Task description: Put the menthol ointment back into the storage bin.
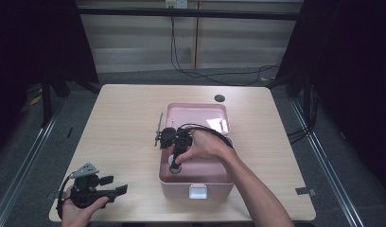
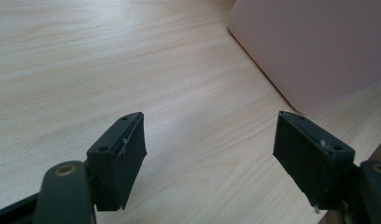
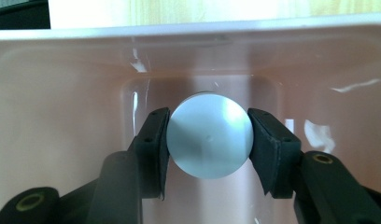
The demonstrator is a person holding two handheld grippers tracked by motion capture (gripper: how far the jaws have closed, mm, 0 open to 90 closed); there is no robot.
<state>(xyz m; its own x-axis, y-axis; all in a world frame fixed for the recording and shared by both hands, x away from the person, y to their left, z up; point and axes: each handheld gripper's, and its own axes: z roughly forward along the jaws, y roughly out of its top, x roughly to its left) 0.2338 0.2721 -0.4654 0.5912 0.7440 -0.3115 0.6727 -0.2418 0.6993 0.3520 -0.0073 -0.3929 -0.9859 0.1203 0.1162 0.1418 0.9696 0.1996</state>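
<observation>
Now the white round object [image 3: 209, 136] is seen clamped between the pads of the right gripper [image 3: 209, 140], one pad pressed to each side of it. It is held inside the pink box [image 1: 196, 182], low over the floor at the end nearest the person, with the gripper pointed steeply down from above. What the object is cannot be told for sure; a cap or a small lidded jar is possible. Its flat round face is turned up toward the camera, so its axis appears to run along the jaws. The left gripper [image 2: 209, 154] is kept well apart on the bare wooden table [image 2: 109, 60], jaws spread wide with nothing between them, the box's outer wall just ahead.
</observation>
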